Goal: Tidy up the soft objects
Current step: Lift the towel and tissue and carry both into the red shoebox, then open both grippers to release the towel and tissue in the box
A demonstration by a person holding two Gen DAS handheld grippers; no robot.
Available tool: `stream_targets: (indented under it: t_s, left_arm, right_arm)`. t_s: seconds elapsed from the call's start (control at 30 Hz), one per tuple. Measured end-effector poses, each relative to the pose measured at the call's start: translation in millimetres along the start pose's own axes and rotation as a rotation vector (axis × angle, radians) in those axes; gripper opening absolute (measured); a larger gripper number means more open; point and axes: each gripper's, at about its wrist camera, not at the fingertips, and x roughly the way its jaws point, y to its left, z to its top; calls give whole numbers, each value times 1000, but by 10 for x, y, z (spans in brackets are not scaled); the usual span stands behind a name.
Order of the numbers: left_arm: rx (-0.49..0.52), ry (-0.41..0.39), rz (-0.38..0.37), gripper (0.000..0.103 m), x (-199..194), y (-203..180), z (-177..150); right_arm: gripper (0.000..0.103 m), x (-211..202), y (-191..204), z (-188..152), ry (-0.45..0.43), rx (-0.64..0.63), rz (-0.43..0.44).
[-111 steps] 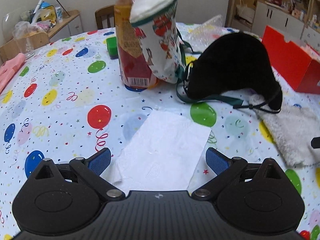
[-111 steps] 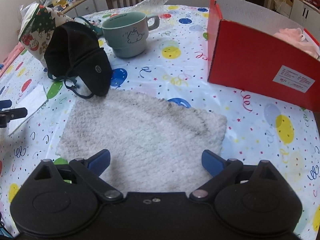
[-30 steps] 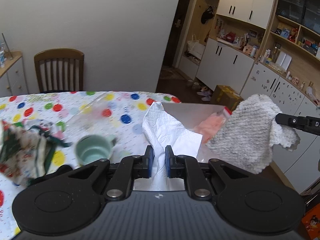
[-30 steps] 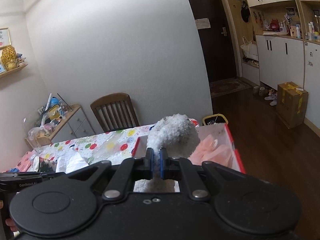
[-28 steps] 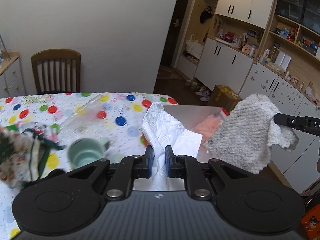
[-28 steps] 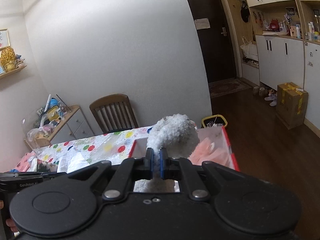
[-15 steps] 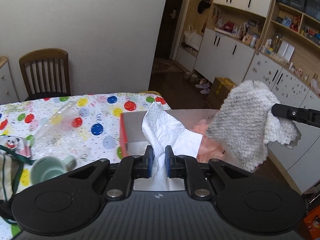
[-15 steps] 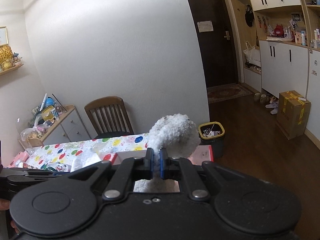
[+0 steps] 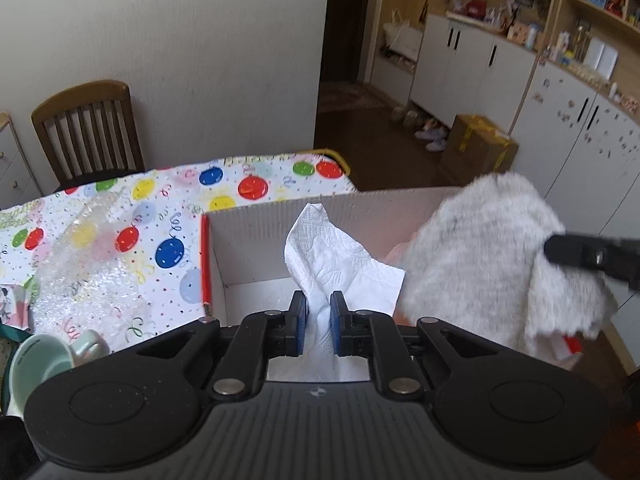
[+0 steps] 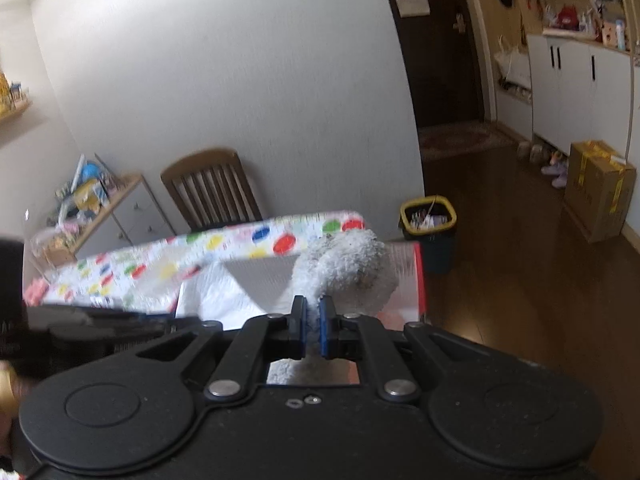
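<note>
My left gripper (image 9: 318, 312) is shut on a white paper napkin (image 9: 336, 256) and holds it over the open red cardboard box (image 9: 256, 248). My right gripper (image 10: 313, 322) is shut on a fluffy grey-white towel (image 10: 346, 270), which hangs over the box's right side in the left wrist view (image 9: 488, 248). A pink soft item (image 9: 396, 250) lies in the box, mostly hidden behind the towel. The box's red edge (image 10: 418, 276) shows in the right wrist view.
The table has a balloon-print cloth (image 9: 168, 200). A pale green mug (image 9: 38, 364) and bubble wrap (image 9: 80, 264) lie left of the box. A wooden chair (image 9: 88, 128) stands behind the table. A yellow-rimmed bin (image 10: 428, 220) stands on the floor.
Both grippers have moved over the box, still holding the napkin and towel. The box now fills the view under the left gripper and the mug has slid to the left edge.
</note>
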Motion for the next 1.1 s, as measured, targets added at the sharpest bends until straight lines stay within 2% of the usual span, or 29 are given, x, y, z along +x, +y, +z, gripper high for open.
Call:
stream_targets:
  t_s: [0.4, 0.67, 0.87, 1.03, 1.1]
  left_arm:
    - [54, 115, 48, 13, 566, -104, -1]
    - [39, 195, 48, 13, 772, -104, -41]
    - [33, 219, 57, 13, 810, -93, -38]
    - [11, 230, 55, 14, 787, -74, -24]
    - [5, 228, 51, 14, 763, -67, -20]
  right_arm:
    - [6, 355, 76, -282, 184, -111, 47]
    - [11, 410, 79, -304, 234, -121, 64]
    - [22, 440, 55, -278, 257, -110, 64]
    - [42, 398, 32, -247, 252, -99, 70]
    - [47, 378, 23, -240, 249, -94, 75]
